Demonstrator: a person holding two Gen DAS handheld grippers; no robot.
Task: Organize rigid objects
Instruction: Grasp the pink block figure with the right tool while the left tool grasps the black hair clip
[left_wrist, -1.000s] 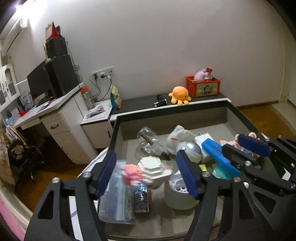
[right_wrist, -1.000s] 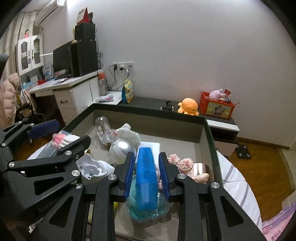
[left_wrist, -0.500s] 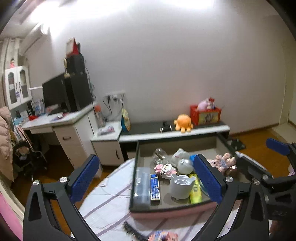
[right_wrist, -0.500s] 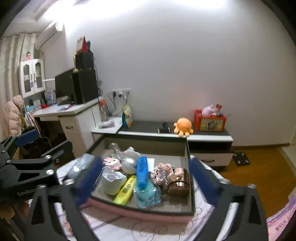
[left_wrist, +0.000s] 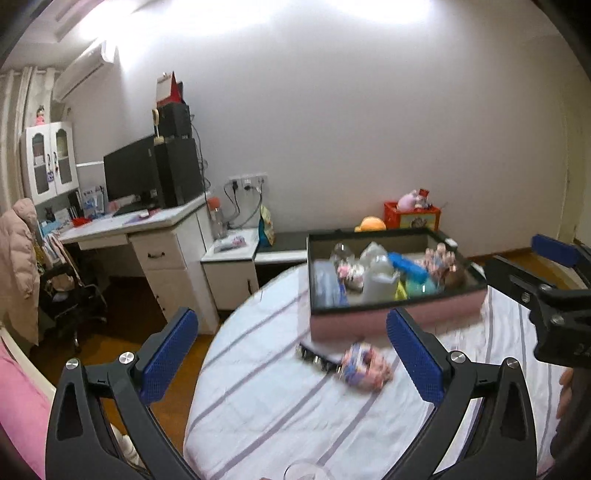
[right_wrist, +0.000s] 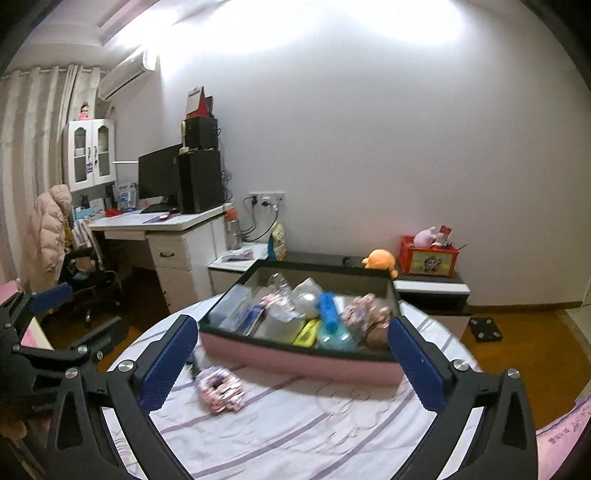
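Rigid objects such as the small patterned pack (right_wrist: 220, 388), lying on the striped desk (right_wrist: 295, 435) just before the pink-walled box (right_wrist: 299, 360), are judged light and, seemingly, stiff, best pinched across the short sides by either wide-open, empty hand-held gripper (right_wrist: 291, 363).

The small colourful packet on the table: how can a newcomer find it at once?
Start at the round table with the striped cloth. In front of the pink box lie two loose things; beside the dark strip, the packet is the pink-and-white patterned one.
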